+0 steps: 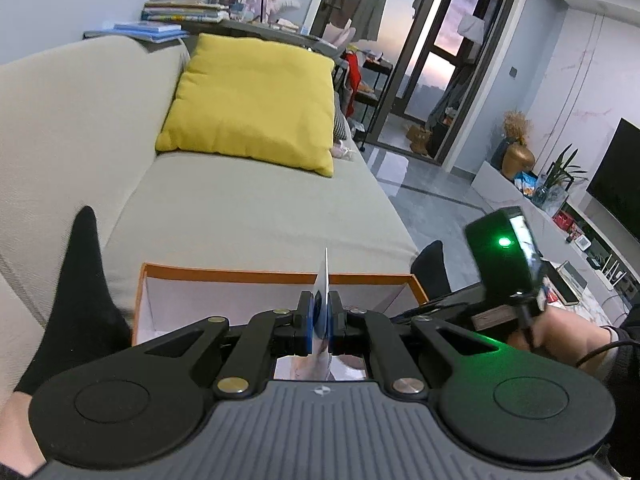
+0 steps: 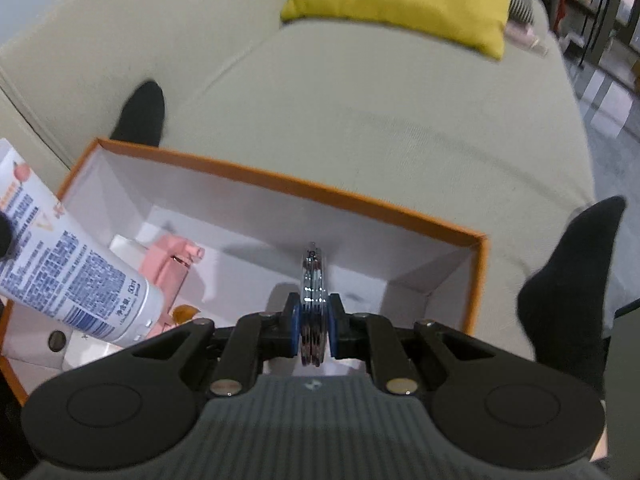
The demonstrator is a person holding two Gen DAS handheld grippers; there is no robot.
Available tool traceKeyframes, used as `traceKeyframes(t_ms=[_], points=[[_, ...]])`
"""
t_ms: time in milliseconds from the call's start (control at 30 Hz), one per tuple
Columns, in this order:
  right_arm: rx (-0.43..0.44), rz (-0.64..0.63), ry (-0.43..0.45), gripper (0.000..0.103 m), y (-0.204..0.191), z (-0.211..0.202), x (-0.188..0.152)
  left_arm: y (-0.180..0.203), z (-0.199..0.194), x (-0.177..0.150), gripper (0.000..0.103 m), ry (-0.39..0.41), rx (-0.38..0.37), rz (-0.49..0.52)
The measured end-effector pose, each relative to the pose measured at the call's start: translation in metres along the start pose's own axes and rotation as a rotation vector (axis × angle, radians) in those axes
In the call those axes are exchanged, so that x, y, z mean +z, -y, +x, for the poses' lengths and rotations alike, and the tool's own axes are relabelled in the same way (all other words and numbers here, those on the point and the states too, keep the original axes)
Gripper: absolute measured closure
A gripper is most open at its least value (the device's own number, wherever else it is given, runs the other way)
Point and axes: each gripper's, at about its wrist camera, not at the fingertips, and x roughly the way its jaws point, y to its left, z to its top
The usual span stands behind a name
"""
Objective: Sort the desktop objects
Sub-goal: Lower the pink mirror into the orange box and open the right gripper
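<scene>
Metal clippers (image 2: 314, 280), shiny and chrome-coloured, perhaps a nail clipper, sit pinched edge-on between the blue pads of the right gripper (image 2: 314, 312). Their long axis runs straight forward along the fingers, and the free tip points down into an orange-rimmed cardboard box (image 2: 280, 178) with a white inside. The right gripper tilts steeply downward, so the clippers hang directly over the box floor, near its far wall and toward its right side; a drop from here would likely land inside.

In the right wrist view, a white squeeze tube (image 2: 76, 276) with blue print reaches in from the left over the same box, cap end lowest. The left wrist view shows this tube (image 1: 325, 284) only as a thin flattened edge, clamped between the tightly closed blue pads of the left gripper (image 1: 322, 318), just above the box's near side (image 1: 280, 276). Both hands are therefore over the box, each loaded, the right one deeper in.

Already lying in the box are a pink plastic item (image 2: 170, 264), a small orange piece (image 2: 185, 312) and a dark round disc (image 2: 57, 340).

The box rests on a pale grey-green sofa (image 2: 380, 128), between the person's feet in black socks (image 2: 568, 280). A yellow cushion (image 1: 252, 104) sits further along the seat.
</scene>
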Motion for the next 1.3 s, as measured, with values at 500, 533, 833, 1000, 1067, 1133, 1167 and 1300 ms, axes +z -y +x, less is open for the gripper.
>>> traceKeyframes(t_ms=[500, 533, 833, 1000, 1067, 1133, 1167, 1300], points=[[-0.169, -0.233, -0.081, 0.085, -0.013, 0.022, 0.005, -0.010, 0.019, -0.007, 0.097, -0.035, -0.015, -0.016], [-0.182, -0.246, -0.088, 0.084, -0.014, 0.023, 0.006, -0.010, 0.019, -0.006, 0.097, -0.035, -0.014, -0.017], [-0.220, -0.273, -0.126, 0.065, -0.012, 0.019, 0.014, -0.009, 0.020, -0.003, 0.097, -0.035, -0.012, -0.011], [-0.254, -0.305, -0.128, 0.067, -0.013, 0.019, 0.015, -0.009, 0.021, -0.004, 0.097, -0.039, -0.014, -0.015], [-0.251, -0.303, -0.132, 0.067, -0.012, 0.019, 0.016, -0.009, 0.021, -0.004, 0.097, -0.039, -0.014, -0.015], [-0.234, -0.309, -0.118, 0.070, -0.013, 0.017, 0.016, -0.009, 0.022, -0.003, 0.097, -0.038, -0.012, -0.014], [-0.209, -0.308, -0.114, 0.072, -0.014, 0.017, 0.016, -0.009, 0.022, -0.003, 0.097, -0.038, -0.012, -0.015], [-0.084, -0.285, -0.120, 0.073, -0.015, 0.023, 0.016, -0.009, 0.023, -0.001, 0.097, -0.037, -0.001, -0.013]])
